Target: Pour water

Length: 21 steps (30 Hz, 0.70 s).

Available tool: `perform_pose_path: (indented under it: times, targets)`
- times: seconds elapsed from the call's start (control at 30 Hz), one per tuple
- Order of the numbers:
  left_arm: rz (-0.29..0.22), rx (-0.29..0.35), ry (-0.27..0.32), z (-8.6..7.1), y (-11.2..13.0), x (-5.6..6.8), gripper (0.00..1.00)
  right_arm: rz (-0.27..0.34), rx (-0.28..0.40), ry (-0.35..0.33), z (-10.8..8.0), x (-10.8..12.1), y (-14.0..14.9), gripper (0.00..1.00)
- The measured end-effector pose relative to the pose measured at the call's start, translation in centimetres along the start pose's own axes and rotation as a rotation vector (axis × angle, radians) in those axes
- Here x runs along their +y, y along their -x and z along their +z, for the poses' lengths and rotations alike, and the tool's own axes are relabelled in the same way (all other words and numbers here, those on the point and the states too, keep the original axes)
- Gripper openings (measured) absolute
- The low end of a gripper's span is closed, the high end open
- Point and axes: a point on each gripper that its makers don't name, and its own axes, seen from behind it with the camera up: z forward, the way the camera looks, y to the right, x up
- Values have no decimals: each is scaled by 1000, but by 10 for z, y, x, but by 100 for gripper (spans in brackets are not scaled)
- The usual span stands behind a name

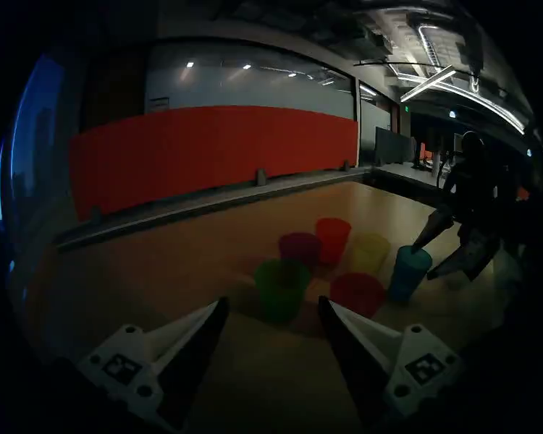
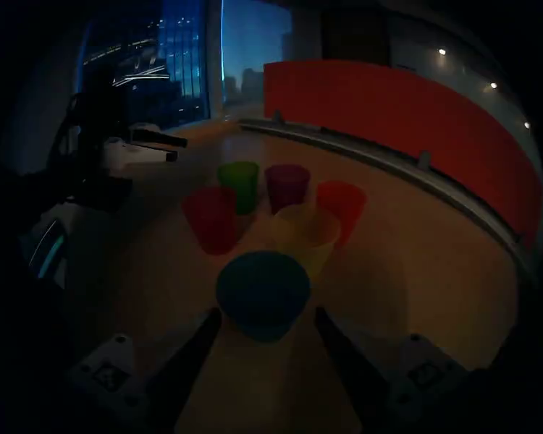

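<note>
Several coloured plastic cups stand close together on a wooden table [image 1: 199, 246] in dim light. In the left gripper view, my left gripper [image 1: 271, 304] is open, low over the table, with the green cup [image 1: 281, 288] just beyond its fingertips. Behind it stand a purple cup [image 1: 299, 249], an orange cup [image 1: 332, 239], a yellow cup [image 1: 368, 252] and a red cup [image 1: 356, 293]. In the right gripper view, my right gripper [image 2: 266, 315] is open, its fingers flanking the blue cup [image 2: 263, 293]. It is too dark to tell what the cups hold.
A red partition [image 1: 213, 152] and a rail run along the table's far edge. A person [image 1: 474, 188] holds the right gripper [image 1: 425, 262] by the blue cup [image 1: 409, 271]. Dark windows [image 2: 177, 65] and a dim shape [image 2: 90, 166] lie to the left in the right gripper view.
</note>
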Motion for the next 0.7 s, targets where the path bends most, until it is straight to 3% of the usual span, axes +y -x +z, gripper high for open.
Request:
perform_pose_path:
  times: [0.7]
  targets:
    - [2,-21,3,24,9,-12,91,-27,-17,-26,34,-4,-9,100]
